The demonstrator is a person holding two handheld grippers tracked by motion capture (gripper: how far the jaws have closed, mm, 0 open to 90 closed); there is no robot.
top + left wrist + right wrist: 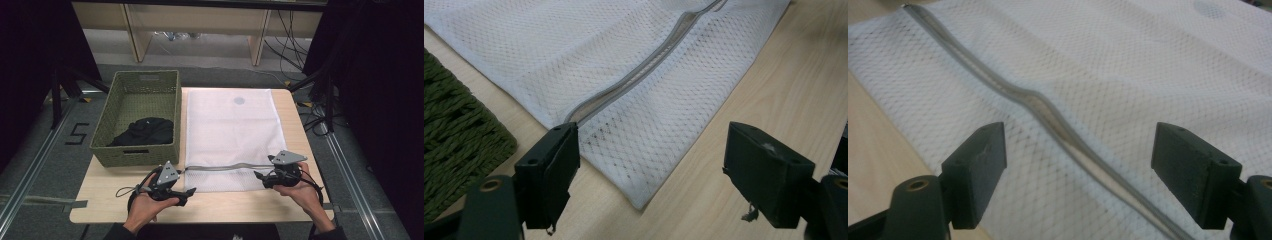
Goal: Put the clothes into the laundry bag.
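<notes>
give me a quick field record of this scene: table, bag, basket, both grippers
table: light wooden top
mesh bag: white laundry bag lying flat on the table, right of the basket
zipper: grey zipper across the bag's near end, slightly buckled
basket: green woven basket at the table's left, beside the bag
basket contents: dark garment
left gripper: open, fingers at the bag's near left corner
right gripper: open, over the bag near the zipper's right end
</notes>
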